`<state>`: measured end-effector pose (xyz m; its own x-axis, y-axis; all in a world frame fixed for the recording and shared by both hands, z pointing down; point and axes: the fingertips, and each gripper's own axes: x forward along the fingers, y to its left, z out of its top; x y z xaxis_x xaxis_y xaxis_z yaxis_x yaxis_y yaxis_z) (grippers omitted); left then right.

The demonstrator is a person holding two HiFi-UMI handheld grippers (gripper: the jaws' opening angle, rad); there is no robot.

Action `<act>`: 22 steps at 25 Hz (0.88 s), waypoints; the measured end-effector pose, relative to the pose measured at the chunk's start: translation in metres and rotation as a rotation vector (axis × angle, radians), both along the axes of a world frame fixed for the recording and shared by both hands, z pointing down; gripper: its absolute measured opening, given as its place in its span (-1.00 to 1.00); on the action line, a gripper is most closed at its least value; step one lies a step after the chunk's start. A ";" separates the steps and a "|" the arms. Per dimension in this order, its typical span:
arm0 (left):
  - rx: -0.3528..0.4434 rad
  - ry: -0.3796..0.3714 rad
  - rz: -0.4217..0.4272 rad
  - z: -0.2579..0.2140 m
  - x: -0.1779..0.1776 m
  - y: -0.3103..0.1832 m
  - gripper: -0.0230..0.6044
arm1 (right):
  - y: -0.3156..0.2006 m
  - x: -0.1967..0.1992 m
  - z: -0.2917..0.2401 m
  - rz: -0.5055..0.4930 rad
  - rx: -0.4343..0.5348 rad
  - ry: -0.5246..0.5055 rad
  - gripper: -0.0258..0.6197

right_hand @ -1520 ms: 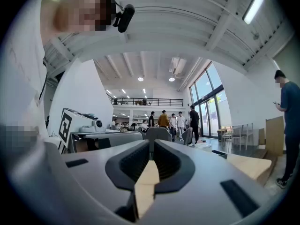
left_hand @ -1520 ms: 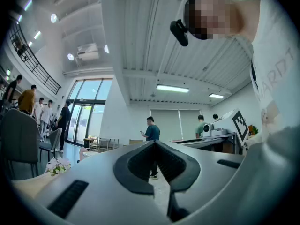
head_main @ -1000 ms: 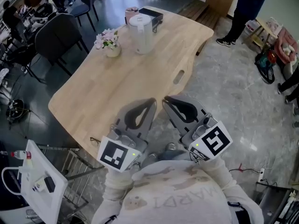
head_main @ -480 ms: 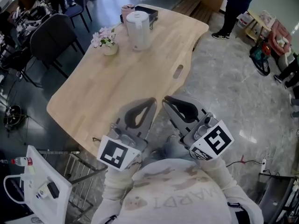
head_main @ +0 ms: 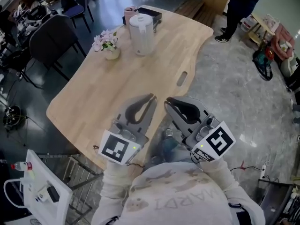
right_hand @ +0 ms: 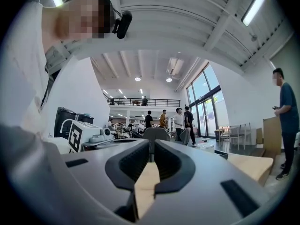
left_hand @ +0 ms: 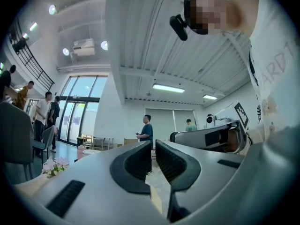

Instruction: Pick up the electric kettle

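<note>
The white electric kettle (head_main: 142, 34) stands upright at the far end of the light wooden table (head_main: 117, 93). Both grippers hover side by side over the table's near edge, far short of the kettle. My left gripper (head_main: 152, 98) is shut with nothing between its jaws, which also shows in the left gripper view (left_hand: 153, 147). My right gripper (head_main: 167, 100) is shut and empty too, its pads nearly touching in the right gripper view (right_hand: 152, 146). The kettle does not show clearly in either gripper view.
A small pot of pink flowers (head_main: 107, 44) stands left of the kettle, with a pink cup (head_main: 130, 13) and a black box (head_main: 151, 14) behind it. Black chairs (head_main: 49, 39) line the table's left side. A person (head_main: 241, 6) stands at the far right. A white cart (head_main: 35, 184) sits at lower left.
Both grippers have edged forward a little over the table's near edge, the left one sinking slightly. Their jaws stayed shut. The kettle has not moved.
</note>
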<state>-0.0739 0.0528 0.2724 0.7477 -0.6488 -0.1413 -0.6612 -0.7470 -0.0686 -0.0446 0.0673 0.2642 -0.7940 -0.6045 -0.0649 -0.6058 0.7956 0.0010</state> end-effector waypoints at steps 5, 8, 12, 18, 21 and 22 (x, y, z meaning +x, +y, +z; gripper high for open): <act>-0.013 0.039 -0.010 0.003 -0.003 -0.042 -0.88 | -0.040 0.001 0.001 -0.038 -0.006 0.005 -0.80; -0.019 0.023 -0.025 0.009 0.000 -0.071 -0.88 | -0.068 0.006 0.003 -0.057 -0.013 0.006 -0.80; -0.037 0.019 -0.030 0.016 0.008 -0.108 -0.86 | -0.102 0.015 0.005 -0.082 -0.028 -0.003 -0.80; -0.071 0.017 -0.017 0.029 0.022 -0.155 -0.63 | -0.146 0.029 0.011 -0.109 -0.050 -0.010 -0.80; -0.087 0.002 -0.025 0.040 0.023 -0.183 -0.60 | -0.166 0.037 0.013 -0.120 -0.059 -0.011 -0.80; -0.093 -0.008 -0.029 0.045 0.023 -0.192 -0.59 | -0.172 0.039 0.015 -0.124 -0.062 -0.010 -0.80</act>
<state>-0.0510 -0.1396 0.3171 0.7291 -0.6804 -0.0740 -0.6825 -0.7309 -0.0051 -0.0055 -0.1043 0.2788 -0.8625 -0.5046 -0.0387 -0.5023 0.8629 -0.0560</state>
